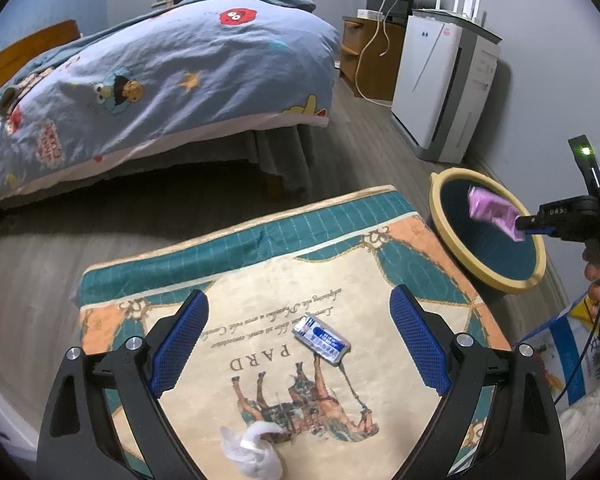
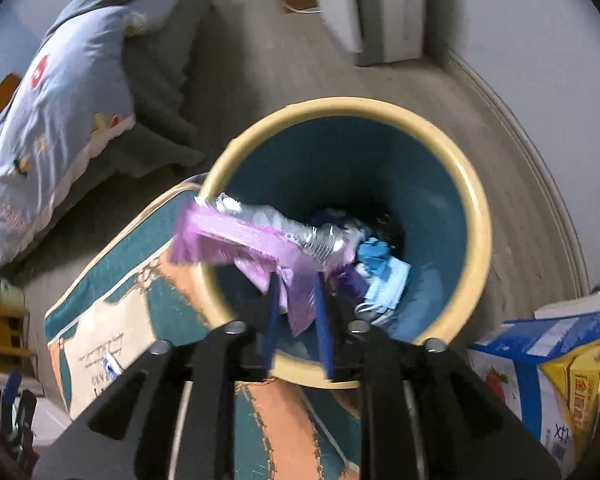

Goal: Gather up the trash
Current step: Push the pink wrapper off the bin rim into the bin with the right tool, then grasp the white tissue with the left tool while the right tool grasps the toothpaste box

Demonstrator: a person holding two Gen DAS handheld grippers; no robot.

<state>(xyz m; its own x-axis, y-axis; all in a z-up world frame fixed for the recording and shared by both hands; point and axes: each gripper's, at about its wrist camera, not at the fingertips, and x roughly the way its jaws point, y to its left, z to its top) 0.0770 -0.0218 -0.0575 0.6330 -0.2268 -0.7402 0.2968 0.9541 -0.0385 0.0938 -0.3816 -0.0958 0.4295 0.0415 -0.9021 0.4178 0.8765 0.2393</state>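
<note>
Wrapper drop at bin, R side

Near: L gripper [image 1: 296, 344], jaws wide apart and empty, hangs over the printed mat [image 1: 400, 280]; blue-white wrapper [image 1: 323, 340] lies mid-mat between its fingers, white tissue wad [image 1: 252, 450] at mat's near edge. Beyond mat's far right corner, R gripper [image 2: 298, 312] has jaws partly apart around a pink wrapper [image 2: 260, 248]; can't tell if pads bite. It sits over the yellow-rimmed bin [image 2: 480, 216], other trash at the bottom. Best: stay inside rim, open fully, let it fall clear.
</note>
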